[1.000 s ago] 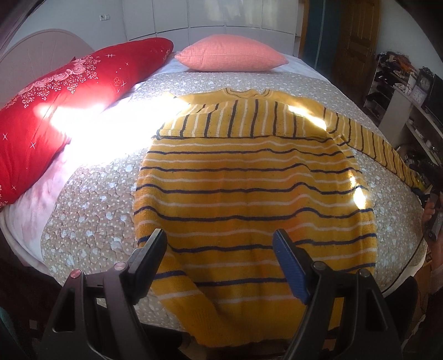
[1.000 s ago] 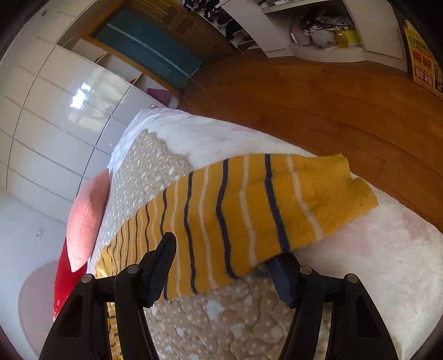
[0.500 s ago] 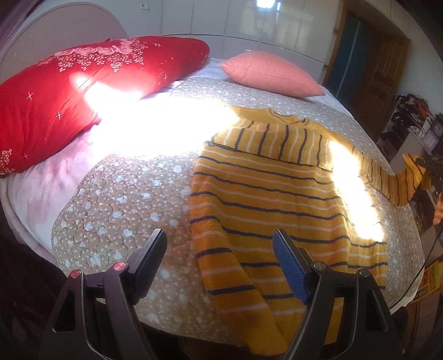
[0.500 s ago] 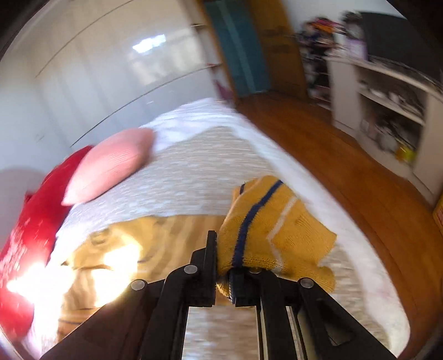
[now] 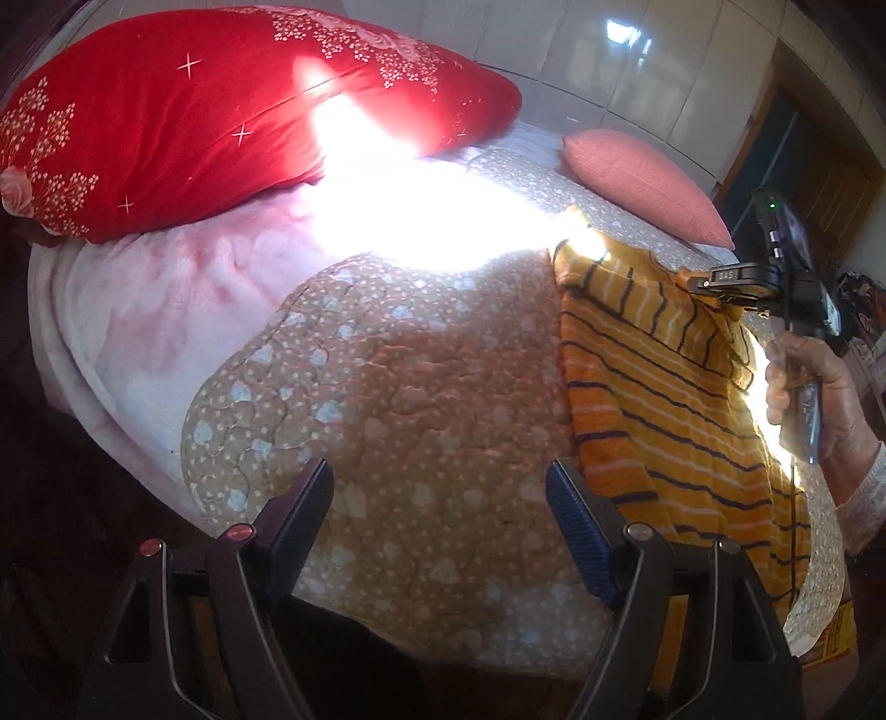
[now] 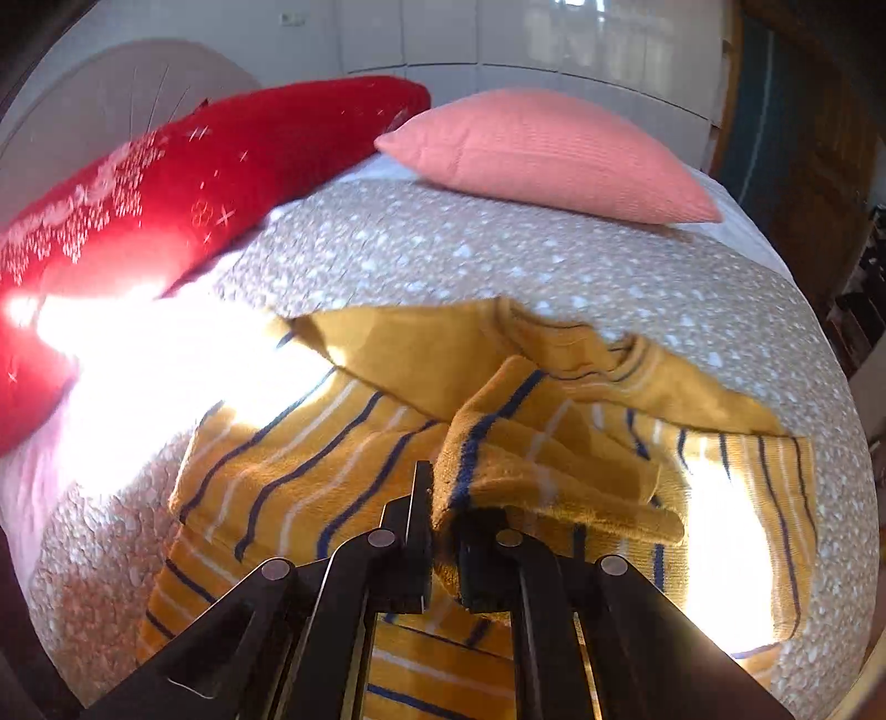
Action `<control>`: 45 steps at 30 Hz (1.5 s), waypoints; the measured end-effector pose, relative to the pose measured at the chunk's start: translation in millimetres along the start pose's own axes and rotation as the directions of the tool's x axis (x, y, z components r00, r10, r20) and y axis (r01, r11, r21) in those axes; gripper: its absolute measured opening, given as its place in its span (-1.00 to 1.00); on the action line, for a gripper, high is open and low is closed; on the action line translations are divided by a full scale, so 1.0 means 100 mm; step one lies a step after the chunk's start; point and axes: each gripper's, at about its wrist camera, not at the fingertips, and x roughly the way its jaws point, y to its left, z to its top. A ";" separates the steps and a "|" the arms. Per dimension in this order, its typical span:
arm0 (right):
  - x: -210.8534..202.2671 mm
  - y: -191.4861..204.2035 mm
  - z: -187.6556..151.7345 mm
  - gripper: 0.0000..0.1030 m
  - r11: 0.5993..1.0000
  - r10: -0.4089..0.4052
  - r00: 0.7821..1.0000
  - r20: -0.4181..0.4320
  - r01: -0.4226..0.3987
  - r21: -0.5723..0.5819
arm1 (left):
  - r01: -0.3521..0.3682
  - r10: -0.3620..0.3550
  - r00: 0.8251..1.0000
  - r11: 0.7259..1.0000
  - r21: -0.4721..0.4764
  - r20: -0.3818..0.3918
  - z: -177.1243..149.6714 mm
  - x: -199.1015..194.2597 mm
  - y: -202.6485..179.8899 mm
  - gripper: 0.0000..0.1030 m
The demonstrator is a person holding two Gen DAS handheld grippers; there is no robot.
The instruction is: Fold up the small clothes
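A yellow sweater with navy and white stripes (image 5: pixel 664 387) lies flat on the quilted bedspread (image 5: pixel 415 415). My right gripper (image 6: pixel 446 520) is shut on the sweater's sleeve cuff (image 6: pixel 498 443) and holds it over the sweater's chest (image 6: pixel 310 476), near the neckline. It also shows in the left wrist view (image 5: pixel 698 279), in a hand at the right. My left gripper (image 5: pixel 440 498) is open and empty, above the bare bedspread left of the sweater's lower body.
A red embroidered pillow (image 5: pixel 221 111) and a pink pillow (image 5: pixel 637 171) lie at the head of the bed. Bright sunlight washes out the quilt's middle (image 5: pixel 415 216). White wardrobe doors (image 6: pixel 498 39) stand behind. The bed's near edge is just under my left gripper.
My right gripper closed on the sleeve cuff and carried it from the bed's right edge over the sweater's chest. My left gripper swung left, off the sweater, and stayed open.
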 end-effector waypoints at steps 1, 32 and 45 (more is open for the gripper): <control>0.10 0.06 0.01 -0.80 1.000 -0.011 1.000 -0.010 0.010 -0.028 | 0.000 0.000 1.000 1.000 -0.005 -0.003 0.00 0.01 0.04 0.52; -1.00 -0.02 -1.25 0.30 0.986 0.105 0.994 0.028 -0.100 -0.137 | 0.112 -0.113 0.992 0.993 -0.024 -0.057 -0.13 0.02 -0.14 0.52; -1.65 -1.57 -2.50 0.37 0.936 0.048 0.997 0.056 -0.065 0.345 | 0.265 -0.245 0.944 0.962 0.063 -0.222 -0.40 0.34 -1.00 0.52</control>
